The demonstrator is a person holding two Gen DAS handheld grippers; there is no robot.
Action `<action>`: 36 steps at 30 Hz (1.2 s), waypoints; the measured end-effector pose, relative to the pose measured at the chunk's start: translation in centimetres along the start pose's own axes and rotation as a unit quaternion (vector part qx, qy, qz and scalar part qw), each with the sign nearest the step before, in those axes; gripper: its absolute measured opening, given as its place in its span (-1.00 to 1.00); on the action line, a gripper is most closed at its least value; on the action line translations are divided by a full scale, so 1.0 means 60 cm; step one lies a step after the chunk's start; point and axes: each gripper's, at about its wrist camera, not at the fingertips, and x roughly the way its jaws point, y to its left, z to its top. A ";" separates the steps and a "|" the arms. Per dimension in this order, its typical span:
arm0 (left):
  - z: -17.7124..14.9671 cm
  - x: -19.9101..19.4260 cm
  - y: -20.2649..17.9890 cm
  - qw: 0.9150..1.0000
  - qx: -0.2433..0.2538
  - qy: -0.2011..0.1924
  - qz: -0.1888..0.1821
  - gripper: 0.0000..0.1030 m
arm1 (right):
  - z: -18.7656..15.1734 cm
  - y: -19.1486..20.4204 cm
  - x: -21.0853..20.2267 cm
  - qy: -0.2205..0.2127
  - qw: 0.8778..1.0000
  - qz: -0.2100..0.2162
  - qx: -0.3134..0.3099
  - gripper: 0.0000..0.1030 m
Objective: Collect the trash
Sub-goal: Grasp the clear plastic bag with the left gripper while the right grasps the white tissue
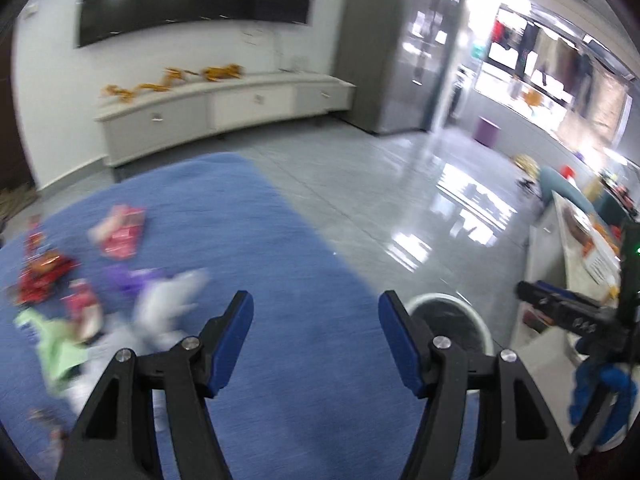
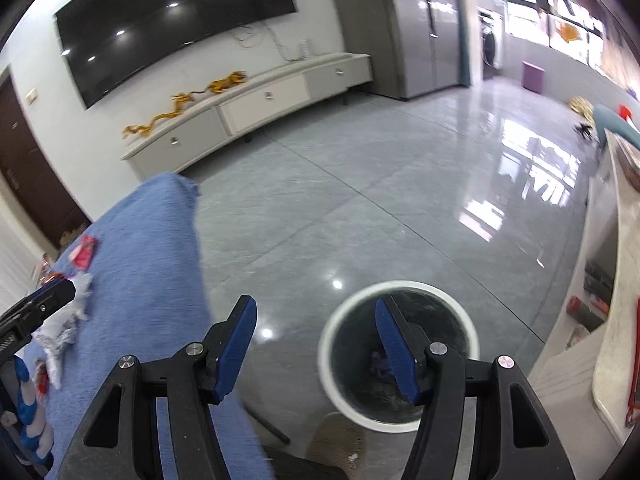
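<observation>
Gaping empty, both: right tongs [image 2: 316, 344] above bin [image 2: 340, 396] holding purple scrap [image 2: 378, 362]; left tongs [image 1: 316, 340] right of wrappers [image 1: 120, 232] on blue table [image 1: 280, 280].

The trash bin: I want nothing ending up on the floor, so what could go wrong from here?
1. The bin stands on the floor off the edge of the blue cloth, so a wrapper carried across could drop short.
2. The trash pile is tangled; one grab may drag neighbours along.
3. Both grippers, left and right, have empty jaws close together and could collide.
</observation>
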 end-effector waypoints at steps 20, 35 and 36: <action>-0.210 -0.119 0.320 0.975 -0.169 0.009 0.147 -0.17 | -0.055 0.415 0.072 0.064 0.962 0.170 -0.203 0.15; -0.221 -0.107 0.324 0.977 -0.186 0.010 0.099 -0.59 | -0.042 0.497 0.208 0.123 0.962 0.185 -0.158 -0.28; -0.221 -0.107 0.323 0.977 -0.186 0.009 0.099 -0.59 | -0.041 0.496 0.213 0.124 0.962 0.187 -0.153 -0.42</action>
